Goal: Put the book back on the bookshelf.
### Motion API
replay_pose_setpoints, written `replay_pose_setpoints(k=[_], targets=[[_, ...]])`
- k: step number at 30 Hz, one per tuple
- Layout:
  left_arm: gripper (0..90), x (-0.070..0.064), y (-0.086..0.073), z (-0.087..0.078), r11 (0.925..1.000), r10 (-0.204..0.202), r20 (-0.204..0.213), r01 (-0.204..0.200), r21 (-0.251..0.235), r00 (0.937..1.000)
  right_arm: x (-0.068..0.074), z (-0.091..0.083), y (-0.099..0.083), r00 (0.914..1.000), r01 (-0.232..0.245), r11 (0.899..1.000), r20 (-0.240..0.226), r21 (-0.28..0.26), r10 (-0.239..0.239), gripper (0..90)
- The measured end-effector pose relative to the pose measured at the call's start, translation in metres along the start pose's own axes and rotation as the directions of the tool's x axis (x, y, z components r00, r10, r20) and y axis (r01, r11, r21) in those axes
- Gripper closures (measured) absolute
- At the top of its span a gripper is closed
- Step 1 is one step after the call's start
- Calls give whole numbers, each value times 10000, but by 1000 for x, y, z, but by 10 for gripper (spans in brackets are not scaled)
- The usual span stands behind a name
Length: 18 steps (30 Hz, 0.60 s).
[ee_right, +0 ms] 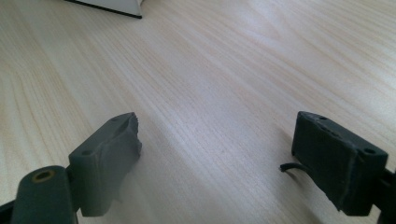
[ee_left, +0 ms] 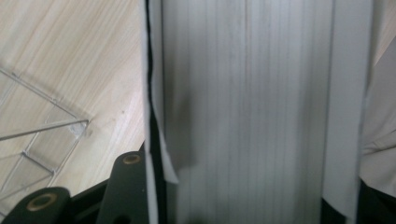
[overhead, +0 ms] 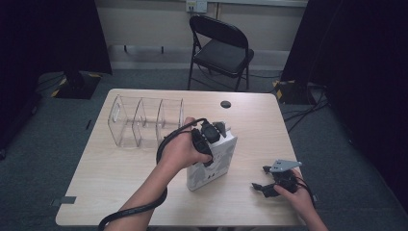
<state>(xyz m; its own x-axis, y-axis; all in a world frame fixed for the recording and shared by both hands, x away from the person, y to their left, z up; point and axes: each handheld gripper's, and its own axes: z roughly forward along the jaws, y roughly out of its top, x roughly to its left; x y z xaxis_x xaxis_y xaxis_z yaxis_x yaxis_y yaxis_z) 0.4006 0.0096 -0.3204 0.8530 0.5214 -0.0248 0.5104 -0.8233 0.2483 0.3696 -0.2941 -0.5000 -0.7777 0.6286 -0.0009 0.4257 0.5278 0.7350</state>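
Observation:
A white box (overhead: 211, 166) with a dotted side stands upright at the middle of the wooden table (overhead: 120, 173). My left gripper (overhead: 211, 132) sits on its top edge, held by a hand, and is shut on it. In the left gripper view the box's white ribbed face (ee_left: 247, 93) runs up between the jaws of the left gripper (ee_left: 252, 200). My right gripper (overhead: 260, 177) rests low over the table at the front right, apart from the box. Its jaws stand wide open in the right gripper view (ee_right: 215, 154), with bare wood between them.
A clear plastic organizer (overhead: 144, 120) with three compartments stands on the table to the left of the box, its corner (ee_left: 56, 126) close by. A small black disc (overhead: 225, 104) lies near the far edge. A black folding chair (overhead: 221, 48) stands beyond the table.

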Motion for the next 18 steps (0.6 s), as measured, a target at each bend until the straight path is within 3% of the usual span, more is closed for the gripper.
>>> replay_pose_setpoints(k=[5,8,11,15,18], targets=[[493,-4,2,0,9988,231,-407,-247,-414,9989,0,0,0,10000,3,10000,-18,-1,-3,139],[474,-3,3,2,9972,270,-351,-293,-685,9990,0,0,0,10000,-9,10000,-16,2,9,139],[451,-3,6,6,9975,387,-369,-409,-585,9986,0,0,0,10000,-11,10000,-15,9,11,139],[516,-1,7,3,9989,102,-63,-105,-465,9999,0,0,0,10000,-9,10000,-16,2,9,139],[524,-4,8,3,9989,58,-154,-65,-465,9999,0,0,0,10000,-26,10000,-16,2,26,139]])
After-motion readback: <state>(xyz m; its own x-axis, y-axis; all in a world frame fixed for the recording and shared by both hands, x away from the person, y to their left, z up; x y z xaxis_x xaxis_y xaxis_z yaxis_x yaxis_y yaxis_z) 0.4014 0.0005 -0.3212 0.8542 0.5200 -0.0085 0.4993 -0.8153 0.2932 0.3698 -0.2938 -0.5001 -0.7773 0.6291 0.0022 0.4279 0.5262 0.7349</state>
